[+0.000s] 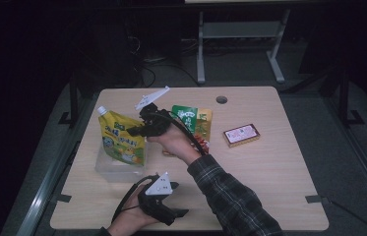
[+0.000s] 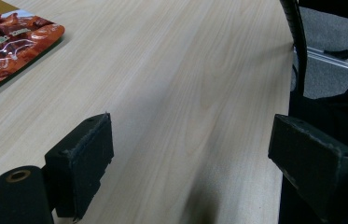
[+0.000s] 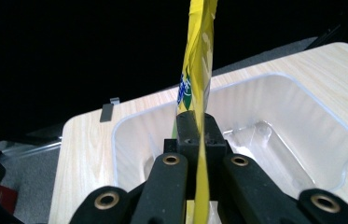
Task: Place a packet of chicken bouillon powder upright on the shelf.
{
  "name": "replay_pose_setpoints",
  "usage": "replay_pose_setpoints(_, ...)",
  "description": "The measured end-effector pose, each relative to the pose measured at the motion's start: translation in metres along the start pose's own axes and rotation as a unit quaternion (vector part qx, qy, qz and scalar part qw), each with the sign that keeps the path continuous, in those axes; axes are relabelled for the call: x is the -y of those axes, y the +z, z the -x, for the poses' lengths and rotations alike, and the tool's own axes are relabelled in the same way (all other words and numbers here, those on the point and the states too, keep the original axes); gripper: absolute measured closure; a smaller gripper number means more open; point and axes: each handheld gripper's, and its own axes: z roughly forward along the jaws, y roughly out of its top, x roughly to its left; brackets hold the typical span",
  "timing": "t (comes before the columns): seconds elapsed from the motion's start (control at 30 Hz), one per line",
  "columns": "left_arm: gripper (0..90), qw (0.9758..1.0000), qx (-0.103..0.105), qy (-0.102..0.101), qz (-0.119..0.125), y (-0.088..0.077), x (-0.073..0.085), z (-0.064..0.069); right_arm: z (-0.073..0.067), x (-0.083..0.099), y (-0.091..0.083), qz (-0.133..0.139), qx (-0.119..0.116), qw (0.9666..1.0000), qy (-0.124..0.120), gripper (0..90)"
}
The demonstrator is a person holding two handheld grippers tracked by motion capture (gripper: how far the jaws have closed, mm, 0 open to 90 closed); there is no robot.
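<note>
A yellow spouted pouch (image 1: 121, 140) with a white cap stands upright over a clear plastic tub (image 1: 106, 166) at the table's left. My right gripper (image 1: 134, 131) is shut on the pouch's right edge. In the right gripper view the pouch (image 3: 198, 60) is seen edge-on, clamped between the jaws (image 3: 198, 130), with the tub (image 3: 311, 135) below it. My left gripper (image 1: 181, 213) rests low near the table's front edge, pointing right, its jaws wide open over bare wood (image 2: 185, 140).
A green and orange snack packet (image 1: 191, 120) lies behind the right hand; its red-brown corner (image 2: 8, 44) appears in the left gripper view. A small red and white box (image 1: 241, 134) lies to the right. The table's right edge (image 2: 289, 70) is close to the left gripper.
</note>
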Motion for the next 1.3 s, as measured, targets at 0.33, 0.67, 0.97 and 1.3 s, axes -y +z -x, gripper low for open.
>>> replay_pose_setpoints(0.33, 13.3, 1.0000, -0.001, 0.000, 0.001, -0.001, 0.000, -0.001, 0.001, 0.003, 0.014, -0.023, 0.009, 0.9996, 0.009, 89.8)
replay_pose_setpoints(0.67, 13.2, 1.0000, 0.001, -0.002, 0.002, -0.002, 0.000, -0.002, 0.000, 0.006, 0.020, -0.029, 0.007, 0.9995, 0.011, 85.5)
replay_pose_setpoints(0.97, 13.2, 1.0000, 0.002, -0.003, 0.003, -0.001, 0.000, -0.002, 0.002, 0.007, 0.016, -0.028, 0.012, 0.9994, 0.013, 59.1)
replay_pose_setpoints(1.3, 13.3, 1.0000, 0.000, -0.004, 0.005, -0.003, 0.000, -0.004, -0.005, 0.011, 0.000, -0.020, 0.020, 0.9996, 0.008, 28.4)
